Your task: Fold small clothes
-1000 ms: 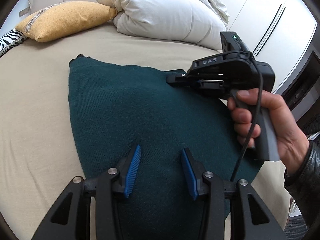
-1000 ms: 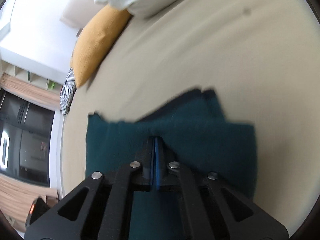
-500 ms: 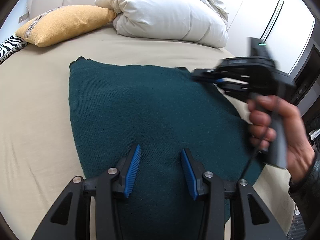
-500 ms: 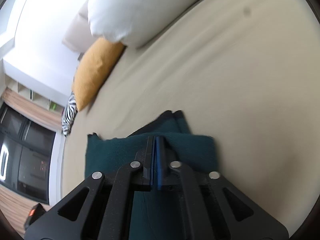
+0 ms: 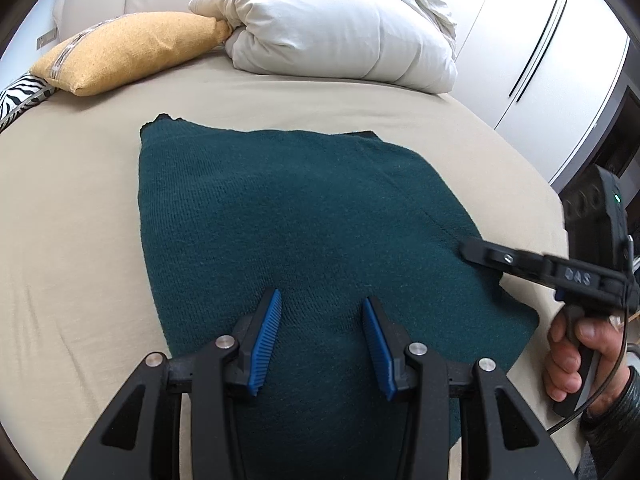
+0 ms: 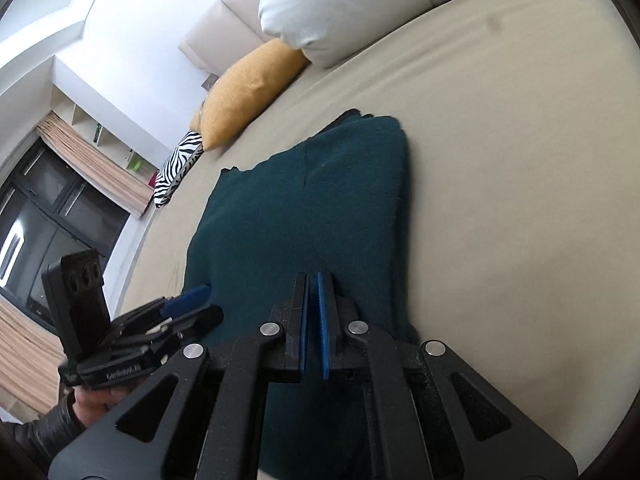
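Dark teal knit garment (image 5: 304, 224) lies flat on the beige bed sheet (image 5: 72, 208), folded into a rough rectangle. Its near edge is hidden under both grippers, and the layers beneath cannot be made out. Knit ribbing visible; one seam line near the right edge.

Left gripper (image 5: 322, 334): jaws spread, empty, over the near part of the cloth.

Right gripper (image 6: 313, 320): jaws nearly together with a thin gap, nothing between them, at the cloth's right edge.

Beyond: yellow cushion (image 5: 128, 50), white duvet (image 5: 340, 28).

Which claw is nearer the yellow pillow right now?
Left, though neither is close. The left claw hangs open over the green knit's near end, facing the yellow pillow. The right claw sits at the garment's right edge, farther away.
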`<act>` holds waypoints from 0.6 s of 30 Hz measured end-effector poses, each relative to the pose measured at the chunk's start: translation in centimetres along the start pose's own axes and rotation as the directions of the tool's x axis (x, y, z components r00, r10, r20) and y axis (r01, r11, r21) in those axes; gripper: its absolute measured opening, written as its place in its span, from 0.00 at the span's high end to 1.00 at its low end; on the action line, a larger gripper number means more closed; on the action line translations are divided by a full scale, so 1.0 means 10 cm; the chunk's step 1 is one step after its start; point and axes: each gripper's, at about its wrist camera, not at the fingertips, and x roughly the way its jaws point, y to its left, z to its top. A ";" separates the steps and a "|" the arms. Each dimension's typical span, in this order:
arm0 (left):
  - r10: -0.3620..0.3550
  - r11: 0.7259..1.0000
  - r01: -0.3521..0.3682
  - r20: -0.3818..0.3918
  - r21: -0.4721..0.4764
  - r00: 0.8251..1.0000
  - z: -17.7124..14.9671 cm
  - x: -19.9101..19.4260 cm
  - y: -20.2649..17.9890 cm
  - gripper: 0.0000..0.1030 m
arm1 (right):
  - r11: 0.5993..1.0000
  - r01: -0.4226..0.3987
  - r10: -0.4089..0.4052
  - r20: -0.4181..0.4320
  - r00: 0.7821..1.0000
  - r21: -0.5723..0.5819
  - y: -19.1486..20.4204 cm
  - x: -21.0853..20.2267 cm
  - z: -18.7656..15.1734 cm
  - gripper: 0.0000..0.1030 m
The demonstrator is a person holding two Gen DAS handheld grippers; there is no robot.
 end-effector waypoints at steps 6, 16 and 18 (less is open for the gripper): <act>0.032 0.995 -0.023 0.097 -0.093 0.995 0.05 -0.58 0.15 0.53 | 0.982 0.167 -0.155 0.125 0.980 -0.090 0.27 -0.59 -0.01 0.43; -0.029 0.952 0.019 -0.028 -0.305 0.999 -0.01 -0.25 0.64 0.41 | 0.993 0.114 -0.113 -0.037 0.993 0.035 0.10 -0.31 0.31 0.39; -0.041 0.950 0.023 -0.050 -0.311 0.998 0.00 -0.12 0.61 0.40 | 0.993 0.093 -0.084 -0.122 0.989 0.067 0.04 -0.04 0.31 0.49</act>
